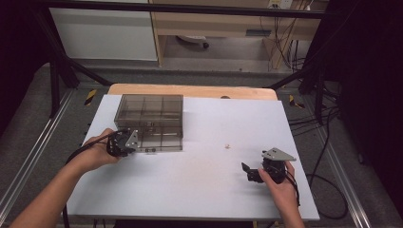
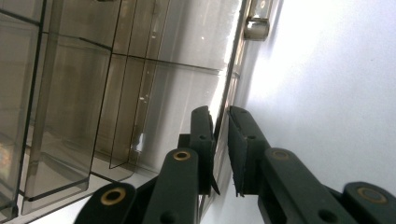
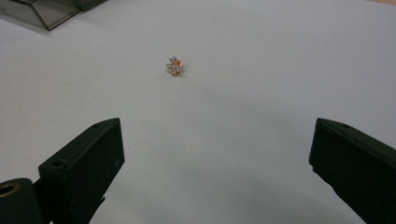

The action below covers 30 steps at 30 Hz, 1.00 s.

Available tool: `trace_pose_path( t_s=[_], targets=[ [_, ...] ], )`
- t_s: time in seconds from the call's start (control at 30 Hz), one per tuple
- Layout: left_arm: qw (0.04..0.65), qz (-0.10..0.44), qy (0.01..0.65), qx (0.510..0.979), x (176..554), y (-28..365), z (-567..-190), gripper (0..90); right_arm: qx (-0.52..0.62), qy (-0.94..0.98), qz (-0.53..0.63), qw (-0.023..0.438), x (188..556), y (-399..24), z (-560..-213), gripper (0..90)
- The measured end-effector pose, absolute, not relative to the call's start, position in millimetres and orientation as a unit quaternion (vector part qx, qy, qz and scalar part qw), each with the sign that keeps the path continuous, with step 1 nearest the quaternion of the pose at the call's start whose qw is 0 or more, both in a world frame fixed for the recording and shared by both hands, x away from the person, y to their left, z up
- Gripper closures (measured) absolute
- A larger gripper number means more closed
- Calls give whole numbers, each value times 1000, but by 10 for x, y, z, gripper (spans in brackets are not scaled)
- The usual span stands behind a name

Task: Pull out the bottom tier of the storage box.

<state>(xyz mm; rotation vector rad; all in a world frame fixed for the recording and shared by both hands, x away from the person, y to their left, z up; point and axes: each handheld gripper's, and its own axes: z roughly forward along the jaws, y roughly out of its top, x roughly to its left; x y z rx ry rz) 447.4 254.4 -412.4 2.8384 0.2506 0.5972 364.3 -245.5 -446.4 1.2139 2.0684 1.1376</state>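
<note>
Looking down from the high view, the left gripper [image 1: 124, 142] sits at the near-left corner of the box [image 1: 151, 121], while the right gripper [image 1: 252, 172] rests apart, the stud [image 1: 227, 146] ahead of it. Along the left gripper view, the jaws are nearly closed on the box's lid edge [image 2: 223, 122]; a firm, steady pinch should serve before lifting. Along the right gripper view, the jaws gape empty, the stud [image 3: 175, 66] lying ahead between them.

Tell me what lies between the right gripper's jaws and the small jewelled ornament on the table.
Nothing: in the right gripper view, only bare white table separates the open right gripper from the jewelled ornament.
</note>
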Motion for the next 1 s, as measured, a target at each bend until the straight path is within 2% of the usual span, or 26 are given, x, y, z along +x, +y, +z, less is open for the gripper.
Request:
trace_pose_path(
  t_s=[0.57,1.0],
  targets=[
    [98,207,58,972,4441,2531,-4100,825,441,760,414,238,3647,-2447,-4473,38],
    [94,183,49,977,4454,2530,-4058,844,442,763,410,232,3651,-2436,-4486,38]
  ],
)
